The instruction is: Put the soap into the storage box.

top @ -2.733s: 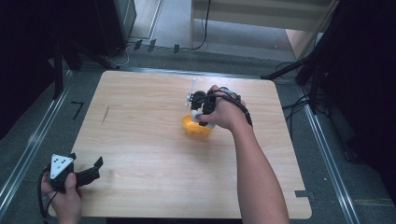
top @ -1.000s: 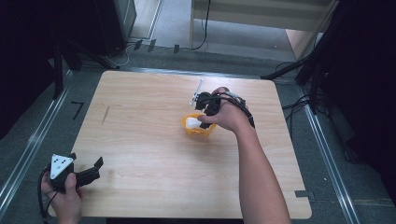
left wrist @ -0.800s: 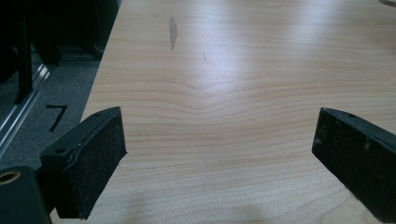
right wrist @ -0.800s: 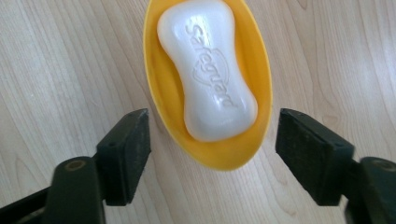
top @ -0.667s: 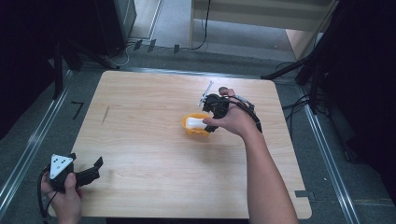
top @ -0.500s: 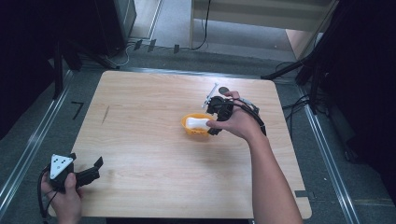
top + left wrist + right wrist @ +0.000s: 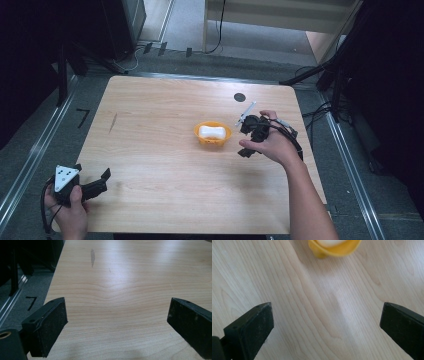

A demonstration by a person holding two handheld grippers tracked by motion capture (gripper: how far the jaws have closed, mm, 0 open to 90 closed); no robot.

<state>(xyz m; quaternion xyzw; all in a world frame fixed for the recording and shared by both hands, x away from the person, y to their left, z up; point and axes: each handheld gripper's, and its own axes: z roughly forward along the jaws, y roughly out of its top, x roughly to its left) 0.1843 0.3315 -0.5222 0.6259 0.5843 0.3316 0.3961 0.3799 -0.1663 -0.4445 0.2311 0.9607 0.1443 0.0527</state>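
A small orange bowl (image 7: 213, 134) stands near the middle of the wooden table (image 7: 165, 175), with a white oblong piece (image 7: 212, 132) lying in it. My right gripper (image 7: 243, 140) is just right of the bowl, apart from it; its jaws have just been opening and stand wide with nothing between them. In the right gripper view the orange bowl (image 7: 334, 248) sits at the top edge, beyond the open right gripper (image 7: 327, 322). My left gripper (image 7: 102, 181) rests at the table's near left corner, open and empty. The left gripper view shows the open left gripper (image 7: 117, 320) over bare wood.
A black round dot (image 7: 239, 97) marks the table near its far right edge. A dark streak (image 7: 114, 122) shows on the wood at the left. Metal rails (image 7: 30, 165) and grey floor run along both sides of the table.
My right gripper let go of the white piece, which now lies in the orange bowl, and drew back to the right with its jaws opened wide. The left gripper stayed put.
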